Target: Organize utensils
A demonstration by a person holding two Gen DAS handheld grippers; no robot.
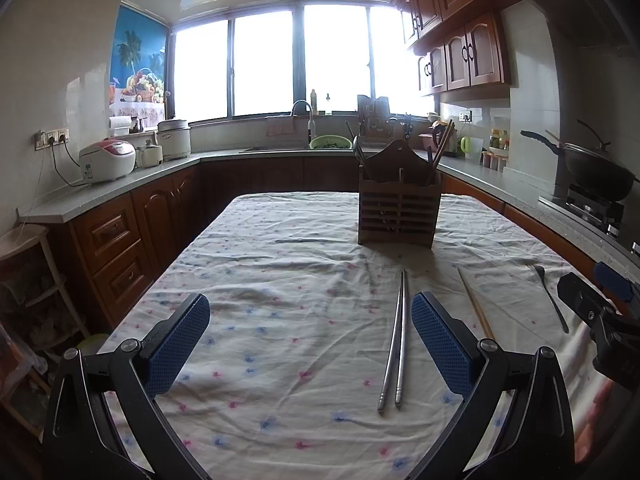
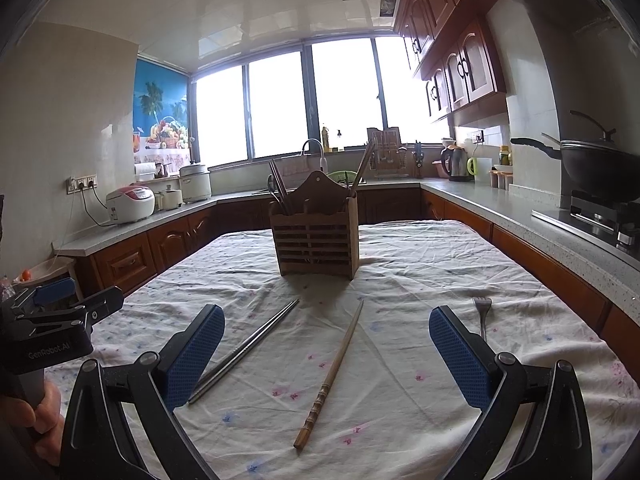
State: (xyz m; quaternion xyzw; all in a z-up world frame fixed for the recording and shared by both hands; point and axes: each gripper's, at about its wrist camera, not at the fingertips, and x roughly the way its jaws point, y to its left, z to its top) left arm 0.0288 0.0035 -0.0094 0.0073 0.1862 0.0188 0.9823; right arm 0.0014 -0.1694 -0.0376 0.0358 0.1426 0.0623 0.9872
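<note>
Left wrist view
Left gripper [image 1: 310, 344]: nearest the camera, low over the table, its blue pads [image 1: 180, 344] spread wide with nothing between them
Metal chopsticks [image 1: 396, 340]: a pair lying side by side on the cloth, just left of the right-hand pad, tips pointing far
Wooden chopstick [image 1: 475, 304]: a single one on the cloth, to the right of the metal pair, partly hidden behind the pad
Fork [image 1: 551, 298]: further right, flat on the cloth, tines at the far end
Holder [image 1: 399, 208]: wooden slatted box standing upright at the far side of the table, a ladle and chopsticks sticking out of it
Right gripper [image 1: 608, 312]: at the right edge, seen only in part, so its opening cannot be told from here
Tablecloth [image 1: 280, 264]: white with small flowers, wrinkled

Right wrist view
Right gripper [image 2: 327, 354]: nearest, above the near end of the table, pads [image 2: 460, 360] wide apart and holding nothing
Wooden chopstick [image 2: 330, 376]: between the two pads, on the cloth, thick end near
Metal chopsticks [image 2: 248, 350]: left of it, slanted, near end behind the left-hand pad
Fork [image 2: 482, 312]: just beyond the right-hand pad
Holder [image 2: 315, 232]: far, centre, upright on the tablecloth [image 2: 440, 272]
Left gripper [image 2: 60, 312]: at the left edge, seen from the side
</note>
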